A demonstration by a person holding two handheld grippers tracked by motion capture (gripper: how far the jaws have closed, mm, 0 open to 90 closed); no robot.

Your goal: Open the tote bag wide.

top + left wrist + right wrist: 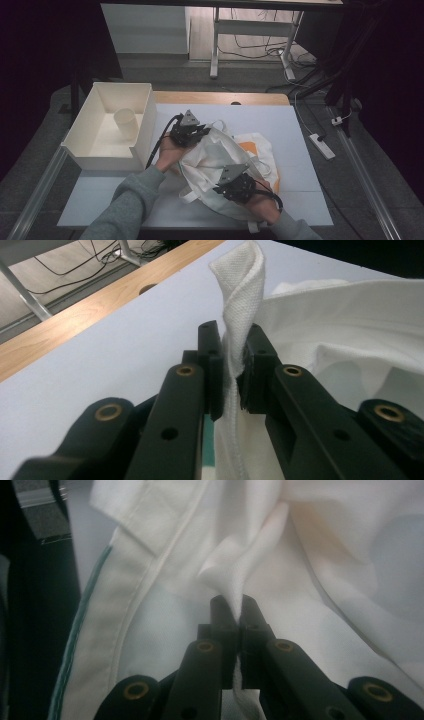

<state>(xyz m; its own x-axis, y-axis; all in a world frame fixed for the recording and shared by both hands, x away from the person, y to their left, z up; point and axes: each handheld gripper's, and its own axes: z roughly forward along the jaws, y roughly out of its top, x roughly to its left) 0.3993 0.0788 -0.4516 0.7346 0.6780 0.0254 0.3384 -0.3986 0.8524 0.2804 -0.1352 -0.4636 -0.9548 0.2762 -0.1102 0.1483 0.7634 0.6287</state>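
Observation:
A white cloth tote bag [220, 155] with an orange print lies crumpled on the pale table top. My left gripper [192, 131] is at the bag's far left corner, shut on a thick folded strip of the bag's cloth [239, 340] that stands up between the pads. My right gripper [235, 186] is at the bag's near side, shut on a pinched fold of the bag [235, 587]. In the right gripper view a hem with a green line [82, 630] runs down the left.
An open white box [85, 150] stands at the table's left with a pale paper cup [125, 122] inside. A wooden strip [220, 97] runs along the table's far edge. A power strip [322, 145] and cables lie on the floor at right.

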